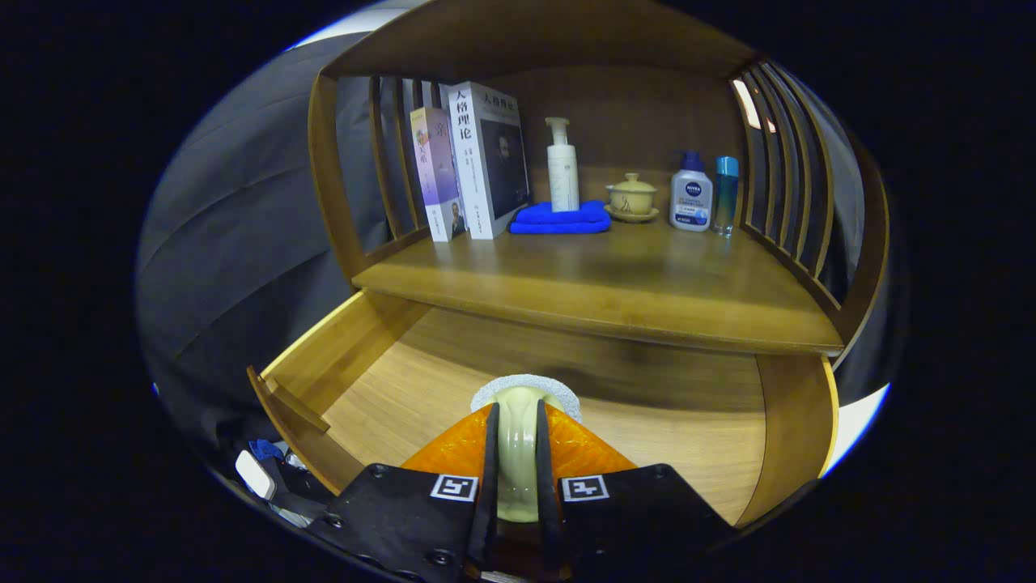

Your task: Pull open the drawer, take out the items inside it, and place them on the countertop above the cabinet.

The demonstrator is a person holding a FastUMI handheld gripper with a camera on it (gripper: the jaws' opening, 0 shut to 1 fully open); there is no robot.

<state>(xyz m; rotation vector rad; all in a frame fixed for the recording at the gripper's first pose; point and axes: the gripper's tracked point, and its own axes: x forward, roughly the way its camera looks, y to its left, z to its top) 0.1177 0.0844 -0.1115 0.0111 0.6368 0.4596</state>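
1. Clamped between both fingers of the gripper [517, 421]: a pale cream, rounded item [518, 453], standing upright in a narrow gap, with a white textured pad-like edge [526, 384] showing just beyond its top. Hard to say exactly what kind of object.
2. Held above the open drawer [453, 380], over its wooden floor, near the middle of it; whether touching the floor or lifted clear, cannot tell.
3. Drawer pulled well out, its left wall and front edge in view beside the fingers, light wood inside.
4. Just beyond the drawer and above it, the countertop [599, 291] of the cabinet, bare wood along its near part.
5. At the back of the countertop, left to right: two upright books [469, 166], a folded blue cloth [562, 219] with a white pump bottle [562, 170] standing on it, a small lidded tea bowl [631, 197] on a saucer, a white bottle with a blue cap [691, 197], and a slim teal bottle [726, 194] right beside it.
6. Slatted wooden sides [777, 178] enclosing the shelf space left and right.
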